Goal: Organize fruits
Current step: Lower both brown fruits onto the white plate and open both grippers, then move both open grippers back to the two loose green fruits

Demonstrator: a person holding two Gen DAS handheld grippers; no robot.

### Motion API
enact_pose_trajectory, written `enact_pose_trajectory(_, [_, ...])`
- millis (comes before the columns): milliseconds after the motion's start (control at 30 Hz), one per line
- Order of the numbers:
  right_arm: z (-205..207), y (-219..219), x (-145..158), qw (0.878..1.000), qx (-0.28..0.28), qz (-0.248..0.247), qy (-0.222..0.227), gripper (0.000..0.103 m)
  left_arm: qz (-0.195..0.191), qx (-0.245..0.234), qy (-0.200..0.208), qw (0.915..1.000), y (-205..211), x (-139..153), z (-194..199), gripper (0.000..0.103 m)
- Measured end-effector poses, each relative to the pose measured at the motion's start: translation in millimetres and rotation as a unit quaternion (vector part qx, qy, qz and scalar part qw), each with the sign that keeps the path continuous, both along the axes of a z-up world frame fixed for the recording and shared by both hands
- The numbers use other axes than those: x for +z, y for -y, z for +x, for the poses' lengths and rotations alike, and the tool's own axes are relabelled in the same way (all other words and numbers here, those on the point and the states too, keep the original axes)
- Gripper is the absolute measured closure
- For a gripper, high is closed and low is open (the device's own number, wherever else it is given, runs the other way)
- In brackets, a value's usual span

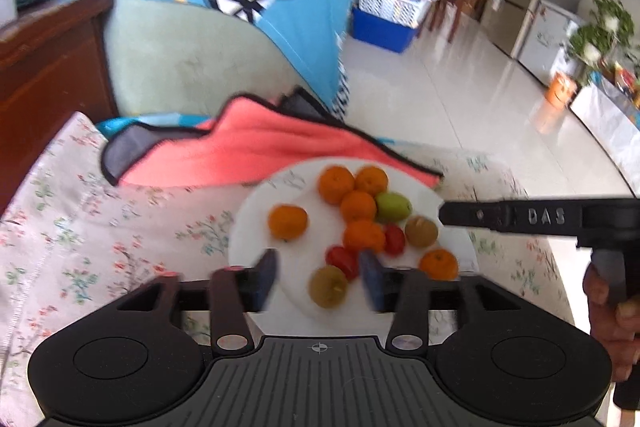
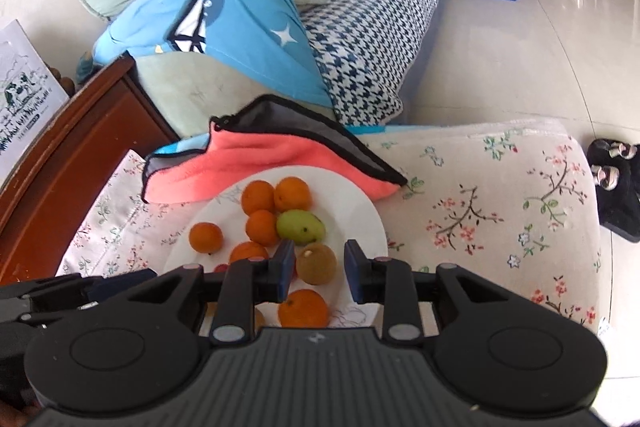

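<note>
So the fruit is all sitting on one white plate (image 1: 256, 211) on a flowery tablecloth (image 1: 80, 211), with a pink cloth (image 1: 256, 151) bunched up just behind the plate's far rim; I'm guessing the plate is doing duty as the starting pile, since everything is mixed together on it.

The left gripper (image 1: 318, 277) is hovering over the near edge of the plate with its jaws standing apart and gripping nothing; a brownish kiwi (image 1: 329, 286) and a red tomato (image 1: 342, 261) are showing in the gap between them, but the pads aren't pressing on either, so it looks like it's lining up on one of those two; which one, I can't tell.

The right gripper (image 2: 318, 273) is coming in from the other side, jaws parted and empty too; a second kiwi (image 2: 318, 263) is sitting right in its gap, not squeezed, with an orange (image 2: 303, 308) closer to the camera and the green mango (image 2: 300, 225) just past the fingertips. In the left view its long black finger is reaching over the plate's right rim.

Four more oranges are clustering toward the back and one is sitting off alone on the left; nothing is looking sorted yet; my guess is both hands are working the near side because the small loose stuff is there.
</note>
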State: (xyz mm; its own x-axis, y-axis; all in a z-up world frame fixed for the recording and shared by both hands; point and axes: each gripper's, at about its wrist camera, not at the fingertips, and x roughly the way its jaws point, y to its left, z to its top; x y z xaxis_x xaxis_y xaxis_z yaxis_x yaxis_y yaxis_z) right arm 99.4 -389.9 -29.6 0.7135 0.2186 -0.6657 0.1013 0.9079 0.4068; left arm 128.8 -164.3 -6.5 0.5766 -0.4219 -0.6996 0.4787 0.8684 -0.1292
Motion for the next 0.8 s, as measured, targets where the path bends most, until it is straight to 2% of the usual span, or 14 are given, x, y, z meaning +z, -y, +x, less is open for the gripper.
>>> enact_pose_trajectory(33, [0, -1, 2, 1.000, 0.002, 0.001, 0.002, 0.074, -0.001, 0.006, 0.008, 1.0000, -3, 4, 0, 0.038])
enact_pose_trajectory(133, [-1, -6, 6, 1.000, 0.008, 0.001, 0.009, 0.073, -0.002, 0.015, 0.023, 0.9996, -12, 14, 0, 0.026])
enact_pose_trajectory(267, [-3, -15, 11, 1.000, 0.025, -0.005, 0.015, 0.072, 0.010, 0.022, 0.029, 0.9993, -22, 20, 1, 0.017])
enact_pose_trajectory(333, [-5, -21, 13, 0.999, 0.036, -0.014, 0.017, 0.067, 0.020, 0.018, 0.031, 0.9992, -27, 21, 0, 0.013])
enact_pose_trajectory(467, [-10, -32, 17, 0.998, 0.047, -0.025, 0.024, 0.048, 0.037, 0.016, 0.039, 0.9984, -38, 24, -4, 0.012])
enact_pose_trajectory(600, [-14, -41, 22, 0.998, 0.053, -0.025, 0.029, 0.044, 0.036, 0.042, 0.040, 0.9977, -56, 27, -1, 0.011])
enact_pose_trajectory(800, [-23, -65, 30, 0.995, 0.084, -0.039, 0.038, 0.035, 0.001, 0.096, 0.012, 0.9953, -94, 30, 10, 0.009])
